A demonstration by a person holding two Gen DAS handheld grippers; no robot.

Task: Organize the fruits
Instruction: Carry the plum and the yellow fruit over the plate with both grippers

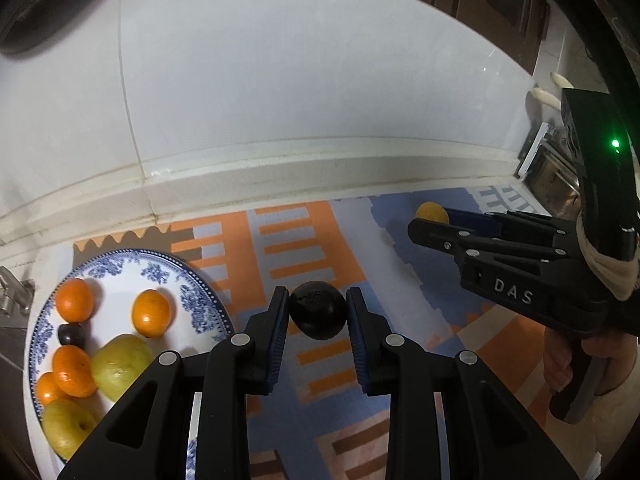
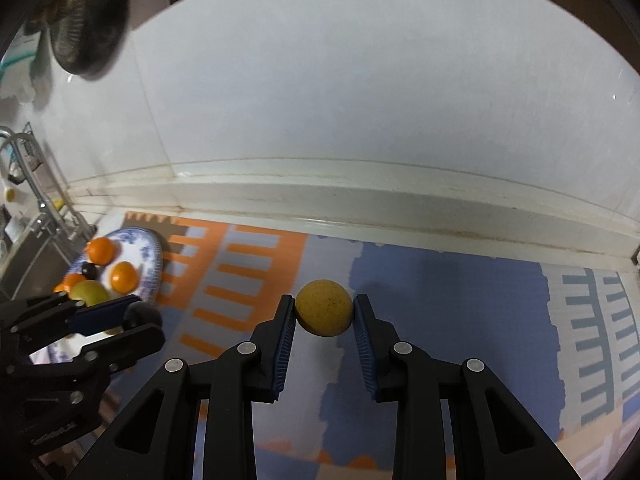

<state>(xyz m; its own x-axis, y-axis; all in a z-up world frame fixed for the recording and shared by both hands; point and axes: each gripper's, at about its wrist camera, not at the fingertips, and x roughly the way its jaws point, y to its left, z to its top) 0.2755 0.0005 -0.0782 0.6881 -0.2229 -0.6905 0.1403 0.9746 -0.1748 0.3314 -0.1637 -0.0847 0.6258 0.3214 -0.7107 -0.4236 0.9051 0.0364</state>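
Our left gripper is clamped on a dark fruit, its blue pads pressing the fruit on both sides near the fingertips. Our right gripper grips a yellow fruit the same way, pinched at the very tips of its pads. Both fruits appear to hang clear of the mat, though we cannot be sure from these fisheye views.

The mat, patterned in orange, blue and grey, lies on the counter against a white wall. At its left end sits a blue-and-white plate. On the plate we see four oranges, two yellow-green fruits and one small dark fruit between the oranges near the left rim. The plate is just to the left of the left gripper, which overlaps its near edge in the left wrist view.

In that view the right gripper reaches in from the right, well apart from the plate, with a hand on its handle. A sink with a tap stands beyond the plate.
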